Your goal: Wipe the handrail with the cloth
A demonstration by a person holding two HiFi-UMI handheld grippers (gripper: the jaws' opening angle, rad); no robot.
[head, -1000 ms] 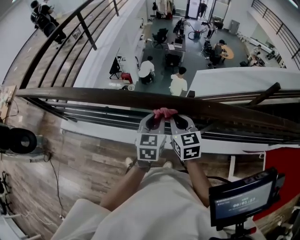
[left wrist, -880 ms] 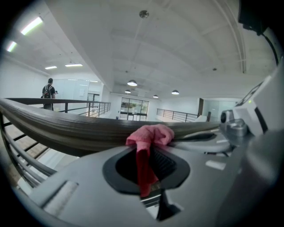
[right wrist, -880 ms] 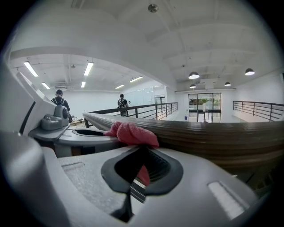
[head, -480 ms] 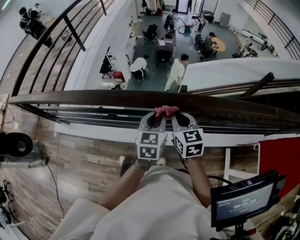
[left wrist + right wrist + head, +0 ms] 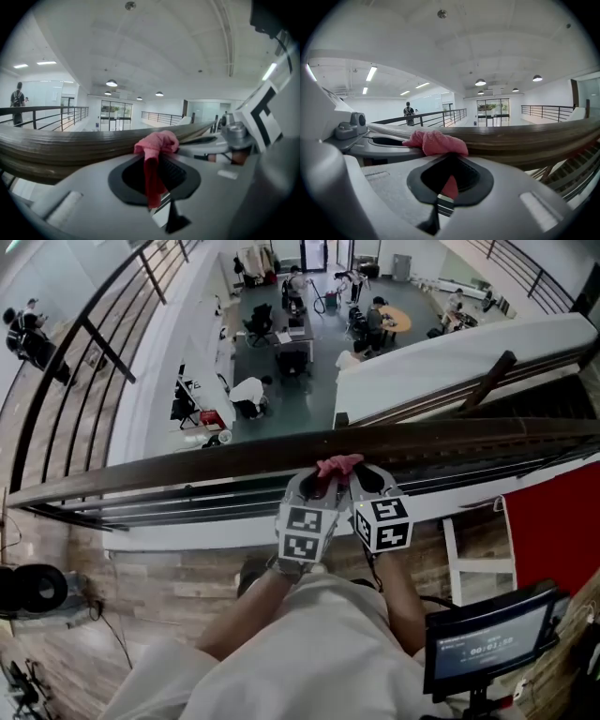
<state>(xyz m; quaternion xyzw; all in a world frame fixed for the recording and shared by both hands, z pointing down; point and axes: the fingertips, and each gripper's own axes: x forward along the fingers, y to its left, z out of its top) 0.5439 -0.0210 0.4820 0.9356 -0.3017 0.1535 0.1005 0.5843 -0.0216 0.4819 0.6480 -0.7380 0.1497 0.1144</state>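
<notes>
A dark wooden handrail runs across the head view, above an open atrium. A small pink cloth lies bunched against its near side. My left gripper and right gripper sit side by side at the rail, both shut on the cloth. In the left gripper view the cloth hangs down between the jaws, with the handrail just beyond. In the right gripper view the cloth bunches at the jaw tips against the handrail.
Below the rail are horizontal metal bars and a wood-plank floor. A screen on a stand is at lower right, a red panel at right. Several people and desks are on the floor far below.
The head view has swung so the rail now tilts up to the right. Both grippers and the cloth have shifted slightly to the right along the rail.
</notes>
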